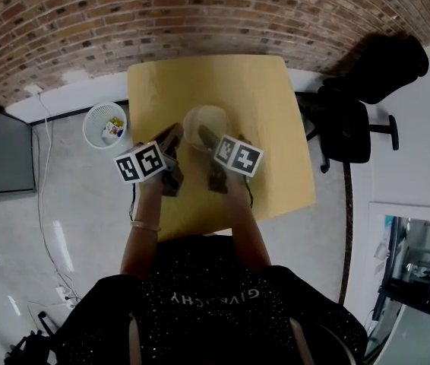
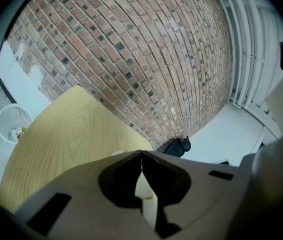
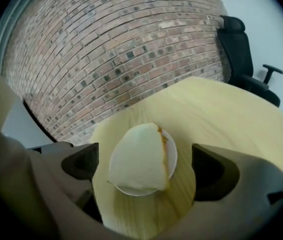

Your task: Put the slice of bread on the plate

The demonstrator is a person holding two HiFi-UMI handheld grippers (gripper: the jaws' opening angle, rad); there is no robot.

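A pale slice of bread [image 3: 139, 156] with a brown crust edge lies on a small white plate [image 3: 173, 156] on the wooden table. My right gripper [image 3: 145, 161] hovers just above it, jaws wide open on either side of the slice, pads off it. In the head view the plate with the bread [image 1: 206, 122] sits mid-table, with the right gripper [image 1: 203, 136] at its near edge and the left gripper [image 1: 174, 137] just to its left. The left gripper [image 2: 141, 154] is shut, tips meeting, with nothing held.
The light wooden table [image 1: 260, 97] stands against a brick wall [image 1: 200, 14]. A white wire waste basket [image 1: 106, 125] is on the floor to the left and a black office chair [image 1: 352, 120] to the right.
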